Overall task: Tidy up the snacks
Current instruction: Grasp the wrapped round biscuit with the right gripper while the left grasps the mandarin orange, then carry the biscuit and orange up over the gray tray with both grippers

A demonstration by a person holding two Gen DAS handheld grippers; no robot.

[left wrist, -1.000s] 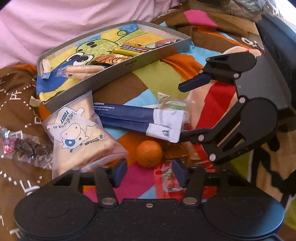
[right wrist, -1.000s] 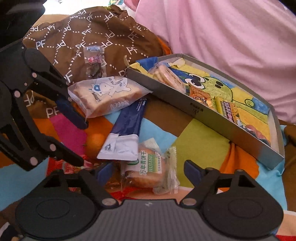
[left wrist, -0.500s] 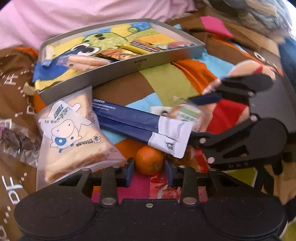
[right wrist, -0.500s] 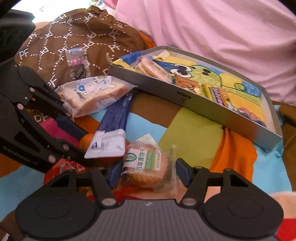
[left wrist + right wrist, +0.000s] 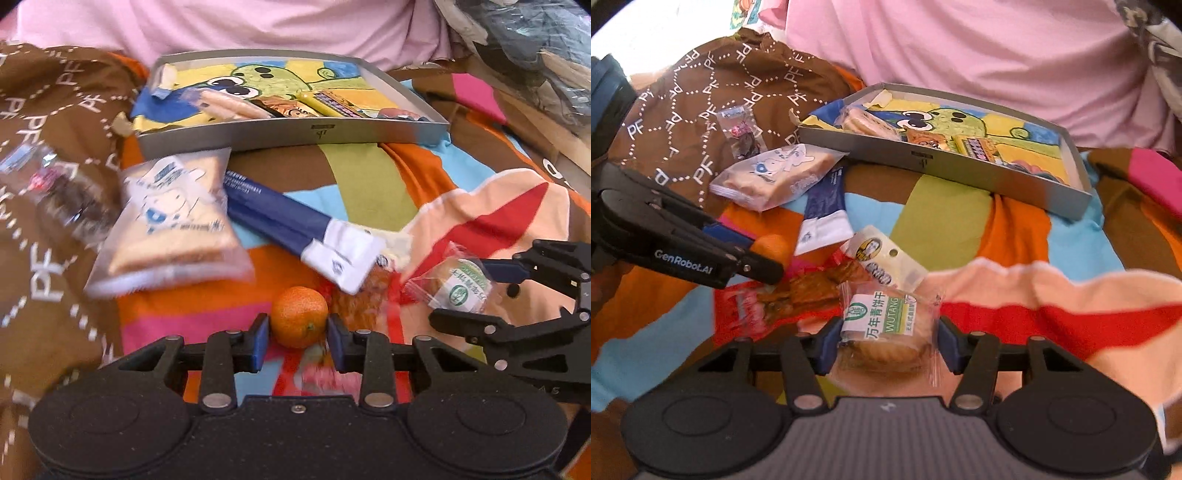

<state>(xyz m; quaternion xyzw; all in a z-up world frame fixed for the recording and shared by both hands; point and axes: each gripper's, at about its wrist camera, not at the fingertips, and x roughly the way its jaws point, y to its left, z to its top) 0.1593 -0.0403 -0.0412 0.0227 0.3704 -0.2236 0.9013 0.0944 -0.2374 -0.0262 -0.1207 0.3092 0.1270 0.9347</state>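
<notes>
The left gripper (image 5: 298, 338) has its blue pads pressed against both sides of a small orange (image 5: 299, 312), a round fruit with dimpled skin and a tiny stem scar facing the camera. It sits low over the colourful patchwork blanket (image 5: 369, 184). The right gripper (image 5: 886, 341) is closed on a wrapped biscuit (image 5: 886, 325): a round, pale-brown pastry in clear crinkled plastic with a white and green label reading WUTANG. Whether it is lifted off the cloth cannot be told.

Just beyond the biscuit lie a red packet of dark dried snack (image 5: 775, 299) and a small cream packet with a hang hole (image 5: 882, 258), both on the blanket. Further out, a long navy packet with a white end (image 5: 291, 225) lies diagonally, its far end tucked beside a clear bag of toast slices printed with a blue cartoon cow (image 5: 173, 229). Left of that, on brown fabric marked PF (image 5: 44, 122), lies a small clear packet of dark pieces (image 5: 70, 195), blurred.

At the back stands a shallow grey box (image 5: 295, 134) lined with a yellow and green cartoon picture. Along its near wall inside are a clear pack of pale biscuits (image 5: 868, 123), an orange packet (image 5: 925, 142) and a yellow packet (image 5: 979, 147). Pink cloth (image 5: 960, 48) rises behind the box.
</notes>
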